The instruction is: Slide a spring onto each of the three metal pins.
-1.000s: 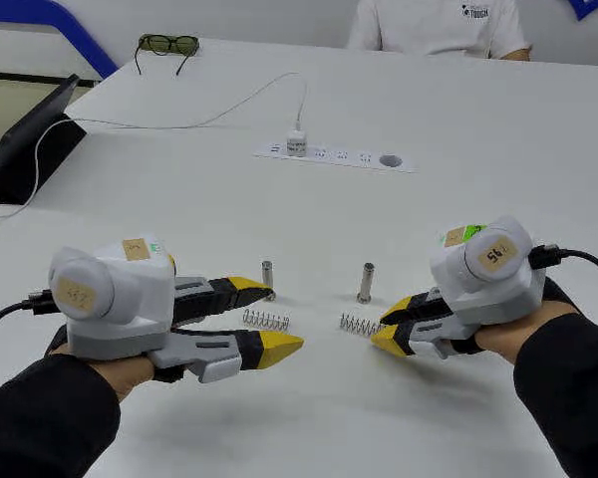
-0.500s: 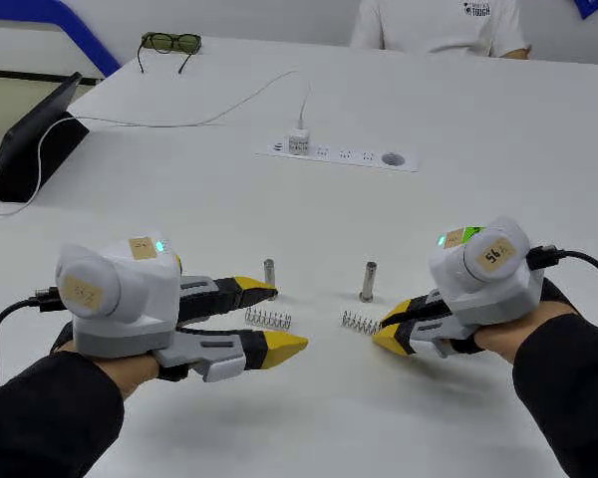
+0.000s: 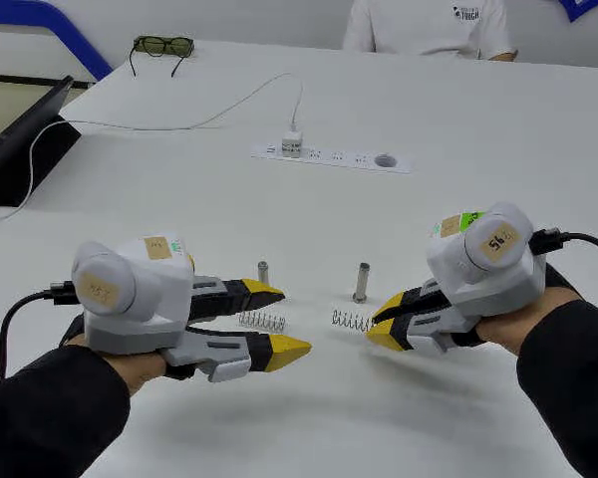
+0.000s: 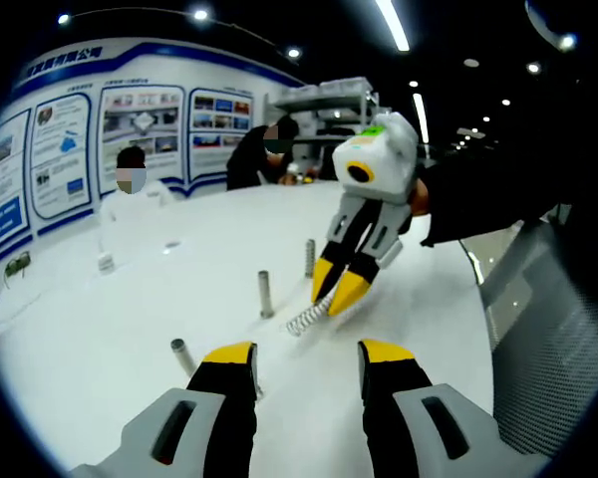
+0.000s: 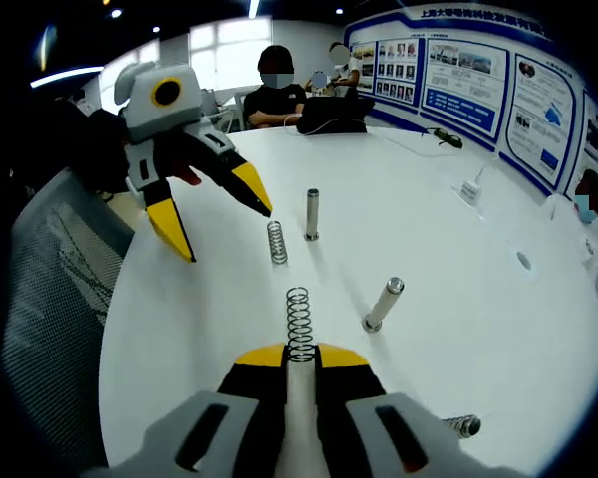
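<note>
Left gripper point(image 3: 295, 319): jaws spread wide, holding nothing. Over the last second it has pushed forward, so its two yellow tips now bracket the loose spring point(image 3: 262, 321) lying flat on the table point(image 3: 309, 418). As far as the head view tells, it is not touching the spring yet. Right gripper point(image 3: 372, 329): clamped on one end of the held spring point(image 3: 351, 320), the coil sticking out ahead of the jaws; little change on that side. Just beyond, the left pin point(image 3: 263, 272) stands upright near the upper left jaw tip. The middle pin point(image 3: 361, 282) stands upright behind the held spring. Both are bare. The third pin point(image 4: 309, 257) stands past the right gripper in the left gripper view; can't tell whether it carries a spring. Judgement: the left side is set to close on its spring, no pin is visibly loaded, and the task is still early. Far back, a power strip point(image 3: 329, 157).
</note>
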The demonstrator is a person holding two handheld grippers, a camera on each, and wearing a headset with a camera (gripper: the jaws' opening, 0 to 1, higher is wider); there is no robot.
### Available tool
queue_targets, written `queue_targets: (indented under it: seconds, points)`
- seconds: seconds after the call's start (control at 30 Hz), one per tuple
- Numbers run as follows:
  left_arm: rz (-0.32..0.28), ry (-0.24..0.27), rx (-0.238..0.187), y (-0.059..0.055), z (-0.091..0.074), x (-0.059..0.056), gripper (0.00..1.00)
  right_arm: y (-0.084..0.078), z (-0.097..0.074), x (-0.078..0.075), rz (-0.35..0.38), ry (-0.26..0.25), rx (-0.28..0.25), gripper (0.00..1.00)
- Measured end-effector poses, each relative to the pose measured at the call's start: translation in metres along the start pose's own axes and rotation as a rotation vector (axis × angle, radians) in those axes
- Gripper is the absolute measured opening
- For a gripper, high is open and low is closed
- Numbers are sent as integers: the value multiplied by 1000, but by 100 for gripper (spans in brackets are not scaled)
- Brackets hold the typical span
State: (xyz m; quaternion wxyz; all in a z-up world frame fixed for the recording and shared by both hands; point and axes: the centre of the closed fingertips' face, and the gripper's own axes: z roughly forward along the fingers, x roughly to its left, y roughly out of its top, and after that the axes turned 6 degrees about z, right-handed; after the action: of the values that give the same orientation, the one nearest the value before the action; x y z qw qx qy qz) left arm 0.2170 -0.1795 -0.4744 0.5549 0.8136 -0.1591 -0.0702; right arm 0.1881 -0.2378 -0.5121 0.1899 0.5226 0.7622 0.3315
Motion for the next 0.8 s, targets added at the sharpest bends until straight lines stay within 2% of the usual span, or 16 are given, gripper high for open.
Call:
queue_targets:
  seconds: [0.33,0.53,0.8]
  points:
    - [33,-28,27,-5,6,-3,39,11,-4,20,-48,55,8,11]
    - [61,-47,44,-6,8,-8,37,21,-6,32,-75,90,0,11]
    - [101,-70,56,-6,10,-14,31,26,-6,46,-121,127,13,11]
